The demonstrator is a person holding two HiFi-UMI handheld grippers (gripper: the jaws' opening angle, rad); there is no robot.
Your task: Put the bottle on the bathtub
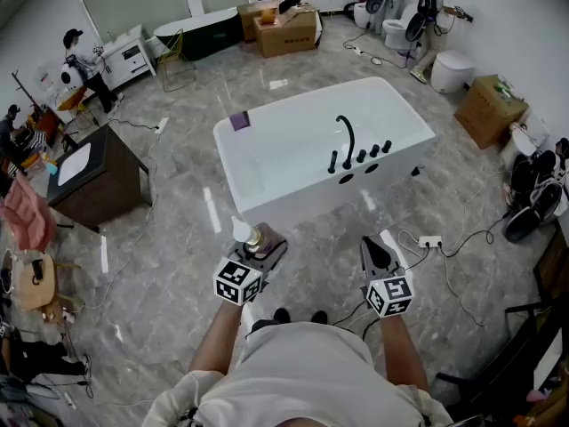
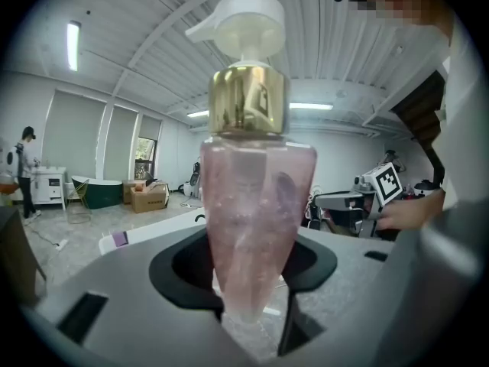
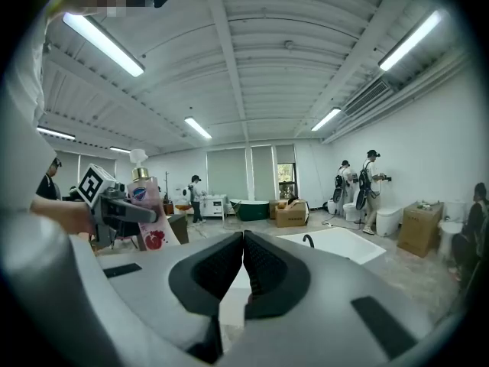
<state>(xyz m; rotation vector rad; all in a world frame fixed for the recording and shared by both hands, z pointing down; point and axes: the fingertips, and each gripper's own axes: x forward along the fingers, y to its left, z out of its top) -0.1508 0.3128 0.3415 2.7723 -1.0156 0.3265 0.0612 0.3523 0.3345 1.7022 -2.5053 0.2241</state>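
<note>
**Bottle in the left grip, short of the tub**

The left gripper is clamped on the bottle, with its jaws squeezing the pink lower body. The gold collar and white pump stand upright above them. In the head view the bottle is up in the air over the grey floor, near the tub's front wall but not touching it. The right gripper is beside the left one, its jaws pressed together with nothing between them. The white tub lies ahead. A black faucet is on its right rim and a small purple thing on its far left corner. A person stands by a toilet at the far wall.
</note>
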